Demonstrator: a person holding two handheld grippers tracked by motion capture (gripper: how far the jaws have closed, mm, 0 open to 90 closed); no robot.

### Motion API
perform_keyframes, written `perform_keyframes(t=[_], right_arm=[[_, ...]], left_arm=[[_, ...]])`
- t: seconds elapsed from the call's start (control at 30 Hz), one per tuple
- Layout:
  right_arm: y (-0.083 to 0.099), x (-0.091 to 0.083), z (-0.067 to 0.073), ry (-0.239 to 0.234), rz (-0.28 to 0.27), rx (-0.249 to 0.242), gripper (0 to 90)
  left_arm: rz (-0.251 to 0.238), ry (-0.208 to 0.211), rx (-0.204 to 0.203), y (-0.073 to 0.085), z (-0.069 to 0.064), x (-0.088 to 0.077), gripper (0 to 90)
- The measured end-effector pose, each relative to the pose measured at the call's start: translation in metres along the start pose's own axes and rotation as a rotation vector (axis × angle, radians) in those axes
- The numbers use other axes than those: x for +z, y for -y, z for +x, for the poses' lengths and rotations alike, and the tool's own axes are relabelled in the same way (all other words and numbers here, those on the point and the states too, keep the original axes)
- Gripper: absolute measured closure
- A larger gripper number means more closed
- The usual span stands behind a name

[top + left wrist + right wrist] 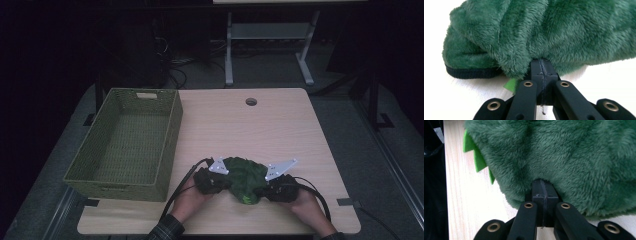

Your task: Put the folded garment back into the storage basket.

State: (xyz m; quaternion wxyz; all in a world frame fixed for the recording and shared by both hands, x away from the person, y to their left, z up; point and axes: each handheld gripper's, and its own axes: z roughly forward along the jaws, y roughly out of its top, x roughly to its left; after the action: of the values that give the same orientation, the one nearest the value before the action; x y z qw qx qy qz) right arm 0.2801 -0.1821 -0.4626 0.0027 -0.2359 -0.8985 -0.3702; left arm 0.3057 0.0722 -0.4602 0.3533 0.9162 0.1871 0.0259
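Item: green plush garment (244,177), lying bunched at the tabletop (280,125) near edge. I am pinching its left side with the left gripper (220,179) fingers closed, its right side with the right gripper (267,186) likewise. Green woven basket (170,145) sitting left.
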Motion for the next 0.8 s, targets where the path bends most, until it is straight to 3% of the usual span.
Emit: perform_keyframes(t=[0.17, 0.23, 0.3, 0.33, 0.37, 0.43, 0.5, 0.67, 0.8], right_arm=[[0.0, -0.002, 0.0, 0.007, -0.006, -0.006, 89.9], [-0.002, -0.009, 0.002, 0.011, -0.03, -0.012, 89.7], [-0.005, -0.025, 0.004, 0.023, -0.093, -0.006, 85.3], [-0.005, -0.025, 0.004, 0.023, -0.093, -0.006, 85.3], [-0.007, -0.035, 0.004, 0.028, -0.13, -0.003, 85.6], [-0.008, -0.038, 0.005, 0.036, -0.138, -0.004, 85.7], [-0.012, -0.05, 0.001, 0.053, -0.184, 0.0, 88.3], [-0.019, -0.057, -0.014, 0.103, -0.195, 0.01, 89.9], [-0.028, -0.046, -0.045, 0.15, -0.19, 0.043, 90.0]], left_arm=[[-0.007, -0.004, 0.001, -0.001, 0.0, -0.002, 89.6], [-0.02, -0.004, -0.001, -0.002, -0.001, -0.007, 89.6], [-0.056, -0.005, -0.016, -0.003, -0.004, -0.016, 89.6], [-0.056, -0.005, -0.016, -0.003, -0.004, -0.016, 89.6], [-0.062, -0.007, -0.005, -0.005, -0.005, -0.023, 89.6], [-0.069, -0.003, -0.007, -0.005, -0.007, -0.026, 89.6], [-0.086, 0.01, -0.023, -0.006, -0.014, -0.03, 89.6], [-0.08, 0.039, -0.017, -0.006, -0.023, -0.033, 89.7], [-0.078, 0.053, -0.02, -0.003, -0.028, -0.029, 89.7]])
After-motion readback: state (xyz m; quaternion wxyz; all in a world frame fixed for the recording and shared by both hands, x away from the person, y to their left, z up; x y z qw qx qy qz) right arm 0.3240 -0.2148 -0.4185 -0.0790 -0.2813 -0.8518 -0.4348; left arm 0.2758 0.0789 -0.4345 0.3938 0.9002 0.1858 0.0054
